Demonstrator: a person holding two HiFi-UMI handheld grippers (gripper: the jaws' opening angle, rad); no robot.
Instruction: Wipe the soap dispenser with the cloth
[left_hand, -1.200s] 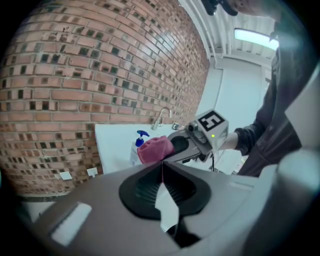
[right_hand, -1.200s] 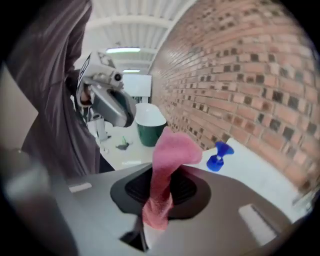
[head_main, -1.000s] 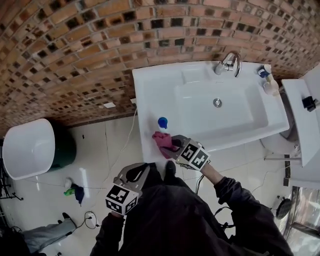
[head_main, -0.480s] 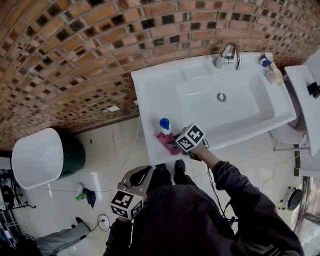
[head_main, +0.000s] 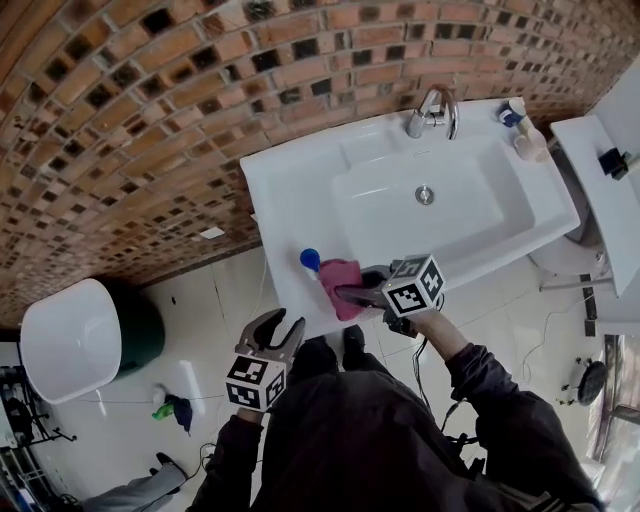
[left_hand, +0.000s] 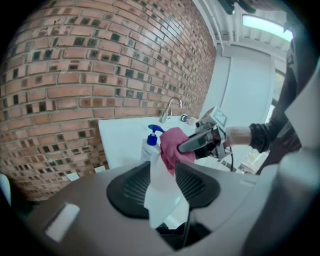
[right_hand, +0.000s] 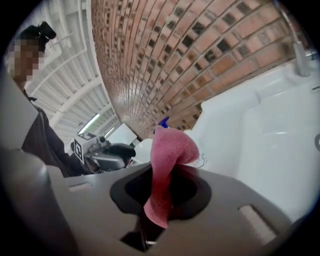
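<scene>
Jaws of the right gripper (head_main: 345, 293) were clamped on the pink cloth (head_main: 338, 280), which seemed to touch the soap dispenser (head_main: 310, 259) at its ten o'clock on the sink (head_main: 275, 195) corner. The left gripper (head_main: 278, 332), at the dispenser's six o'clock, had just been opening its jaws, which held nothing. Wiping looked barely begun, with most of the bottle left to do.

White sink (head_main: 290, 180), tap (head_main: 432, 110) on its back rim. Soap dispenser (head_main: 310, 261) with a blue pump stands upright on the sink's flat ledge, well left of the tap, near the front edge. Small bottles (head_main: 527, 143) sit on the rim right of the tap, at the back corner. Tiled floor (head_main: 215, 295) carries a white tub (head_main: 60, 325) far left of the tap, touching a dark green bin (head_main: 142, 322). Small green-and-blue item (head_main: 170, 408) lies below those.
</scene>
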